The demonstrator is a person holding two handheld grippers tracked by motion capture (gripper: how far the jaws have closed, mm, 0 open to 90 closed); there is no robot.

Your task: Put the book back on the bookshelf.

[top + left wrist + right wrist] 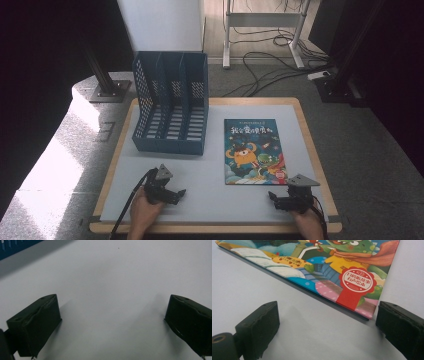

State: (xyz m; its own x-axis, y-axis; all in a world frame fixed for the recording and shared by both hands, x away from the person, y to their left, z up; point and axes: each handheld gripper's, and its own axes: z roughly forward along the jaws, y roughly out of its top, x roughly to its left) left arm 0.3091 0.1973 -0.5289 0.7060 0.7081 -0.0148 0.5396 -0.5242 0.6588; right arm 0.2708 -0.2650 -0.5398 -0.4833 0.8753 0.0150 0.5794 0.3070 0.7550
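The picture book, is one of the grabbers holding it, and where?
No, nothing is held. The right gripper is open just short of the picture book, near its corner. The left gripper is open over bare table.

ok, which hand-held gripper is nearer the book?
Right. The right hand-held gripper sits just below the book at its near right corner, jaws open. The left hand-held gripper is well off to the book's left, also open.

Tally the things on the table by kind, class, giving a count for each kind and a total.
Picture book: 1
Blue file rack with three slots: 1
Hand-held gripper: 2, left and right, both open and holding nothing
Total: 4
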